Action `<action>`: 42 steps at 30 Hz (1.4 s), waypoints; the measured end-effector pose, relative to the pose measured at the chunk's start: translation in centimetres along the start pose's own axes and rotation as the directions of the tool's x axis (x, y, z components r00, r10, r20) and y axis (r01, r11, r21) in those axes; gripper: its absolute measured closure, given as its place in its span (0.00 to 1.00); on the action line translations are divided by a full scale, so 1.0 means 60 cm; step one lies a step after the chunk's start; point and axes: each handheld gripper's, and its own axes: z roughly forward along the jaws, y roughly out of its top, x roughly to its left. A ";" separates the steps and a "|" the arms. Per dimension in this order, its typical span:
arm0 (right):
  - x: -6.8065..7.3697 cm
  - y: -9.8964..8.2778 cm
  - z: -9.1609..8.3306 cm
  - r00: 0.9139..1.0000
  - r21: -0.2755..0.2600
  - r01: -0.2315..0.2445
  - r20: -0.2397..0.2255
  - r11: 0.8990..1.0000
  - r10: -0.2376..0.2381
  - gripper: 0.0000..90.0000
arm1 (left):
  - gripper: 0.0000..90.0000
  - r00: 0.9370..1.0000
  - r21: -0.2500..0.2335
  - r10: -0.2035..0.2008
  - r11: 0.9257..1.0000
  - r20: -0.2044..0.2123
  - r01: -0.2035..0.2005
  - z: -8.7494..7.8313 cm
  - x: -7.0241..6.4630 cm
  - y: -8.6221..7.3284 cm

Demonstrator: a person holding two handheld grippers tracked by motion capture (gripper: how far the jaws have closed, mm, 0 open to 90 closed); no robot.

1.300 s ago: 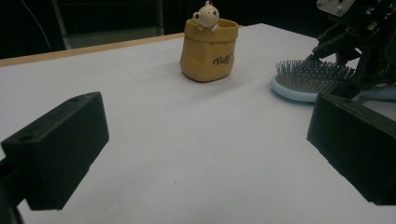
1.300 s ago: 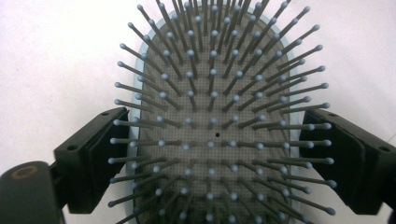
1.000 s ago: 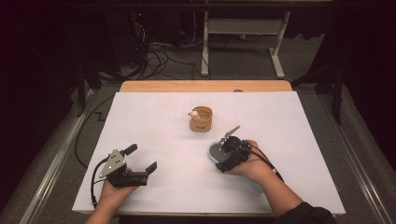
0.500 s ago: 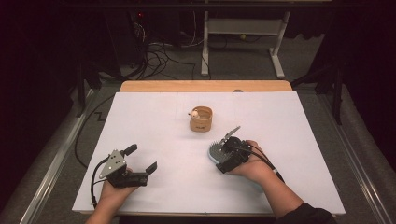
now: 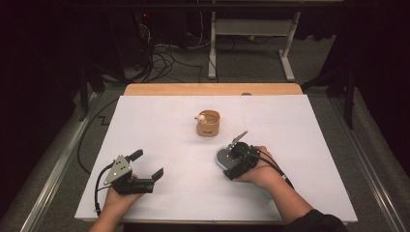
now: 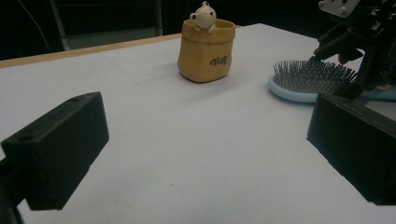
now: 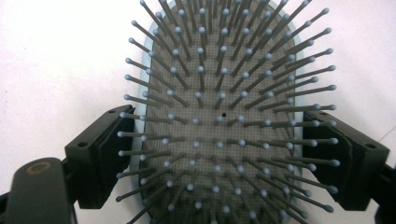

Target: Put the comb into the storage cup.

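A light-blue hairbrush (image 7: 219,107) with grey bristles lies bristles-up on the white table, right of centre (image 5: 221,157). My right gripper (image 7: 217,154) straddles its head, one black pad against each side rim, shut on it. In the high view that gripper (image 5: 231,163) sits in the person's right hand. My left gripper (image 5: 147,164) rests near the front left, its jaws wide apart with nothing between them (image 6: 205,140). A tan pouch-shaped cup (image 5: 208,124) with a small bear figure (image 6: 204,15) on its rim stands upright behind the brush.
White sheet (image 5: 169,121) covers the table, with a wooden strip (image 5: 212,89) at the far edge. Beyond it are floor cables (image 5: 164,58) and a white metal stand (image 5: 251,34). The brush (image 6: 303,79) and the right gripper (image 6: 359,42) lie right of the cup (image 6: 206,51).
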 end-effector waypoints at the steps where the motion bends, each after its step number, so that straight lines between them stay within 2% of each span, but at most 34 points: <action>1: 0.000 0.000 0.000 1.000 0.001 0.002 0.000 1.000 -0.002 0.17 | 0.00 1.000 -0.001 -0.002 1.000 -0.001 0.002 0.000 0.000 0.000; 16: 0.001 0.007 -0.001 1.000 0.031 -0.019 0.003 0.999 0.019 0.23 | 0.00 1.000 0.003 -0.001 1.000 -0.003 0.001 0.000 0.000 -0.001; 30: 0.003 0.008 -0.003 1.000 0.028 -0.024 0.012 0.999 0.024 0.23 | 0.00 1.000 0.003 -0.005 1.000 -0.004 0.005 -0.001 0.002 0.000; 32: 0.003 0.007 -0.005 1.000 0.022 -0.015 0.018 1.000 0.014 0.23 | 0.00 1.000 0.002 -0.004 1.000 -0.004 0.004 -0.001 0.002 0.000; 35: 0.005 0.006 -0.013 0.999 -0.001 -0.035 0.017 0.999 0.035 0.23 | 0.00 1.000 0.001 -0.007 1.000 -0.005 0.007 -0.001 0.003 0.000; 37: 0.004 0.005 -0.021 1.000 -0.027 -0.021 0.023 0.999 0.022 0.23 | 0.00 1.000 -0.001 -0.005 1.000 -0.004 0.005 -0.001 0.004 0.000; 42: 0.004 0.000 -0.037 0.999 -0.065 -0.033 0.026 0.997 0.035 0.23 | 0.00 1.000 -0.003 -0.007 1.000 -0.002 0.007 0.000 0.003 0.000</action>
